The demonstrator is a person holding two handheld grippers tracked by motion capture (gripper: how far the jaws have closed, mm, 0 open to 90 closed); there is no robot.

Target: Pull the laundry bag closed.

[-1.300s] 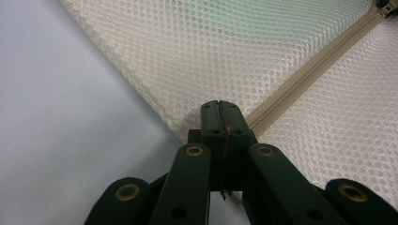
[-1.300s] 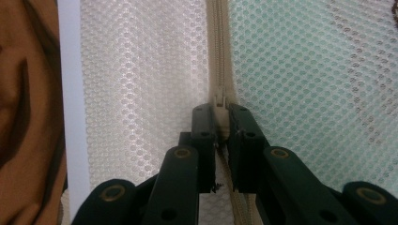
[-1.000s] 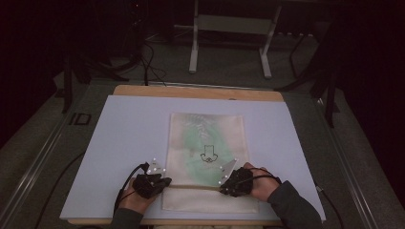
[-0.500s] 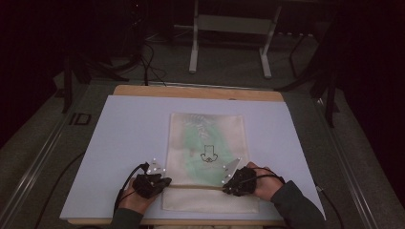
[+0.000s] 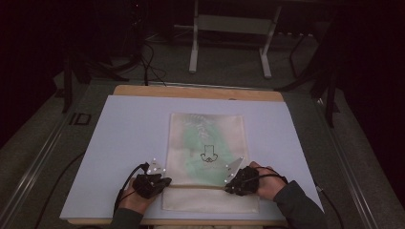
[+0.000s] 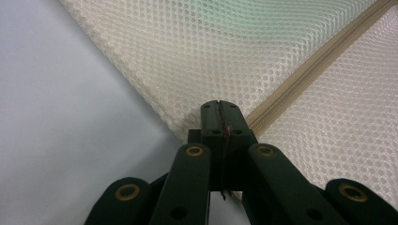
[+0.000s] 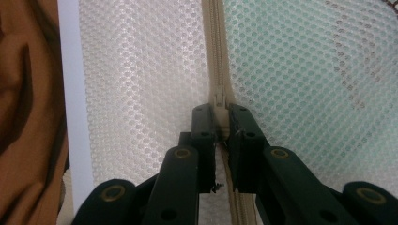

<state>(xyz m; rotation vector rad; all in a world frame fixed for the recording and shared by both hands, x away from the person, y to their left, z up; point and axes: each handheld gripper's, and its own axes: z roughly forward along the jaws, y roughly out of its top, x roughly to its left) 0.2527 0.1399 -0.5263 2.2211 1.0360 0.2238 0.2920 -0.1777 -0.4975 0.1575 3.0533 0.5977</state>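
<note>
1. Risk at the right gripper (image 7: 218, 123), bottom centre of its own view: jaws pinched narrow about the zipper slider (image 7: 218, 99), seemingly gripping its pull tab; a slanted pull likely to slip off the small tab or jam the slider in the mesh.
2. Risk at the left gripper (image 6: 219, 111), bottom centre of its view: jaws pressed fully together on the corner of the mesh laundry bag (image 6: 244, 56) beside the zipper (image 6: 319, 61); thin mesh likely to slide out under tension, leaving the bag to drag and bunch instead of the zipper running.
3. Location of the bag: flat on the white table mat (image 5: 124, 138), lower centre of the high view, zipper line across its near end between both grippers; pale green item (image 5: 191, 143) inside, liable to snag the zipper teeth if bunched.
4. Count, near to far: two grippers, one mesh bag, one zipper with one slider, one green item inside, one mat, one metal stand (image 5: 229, 43) at top centre.
</note>
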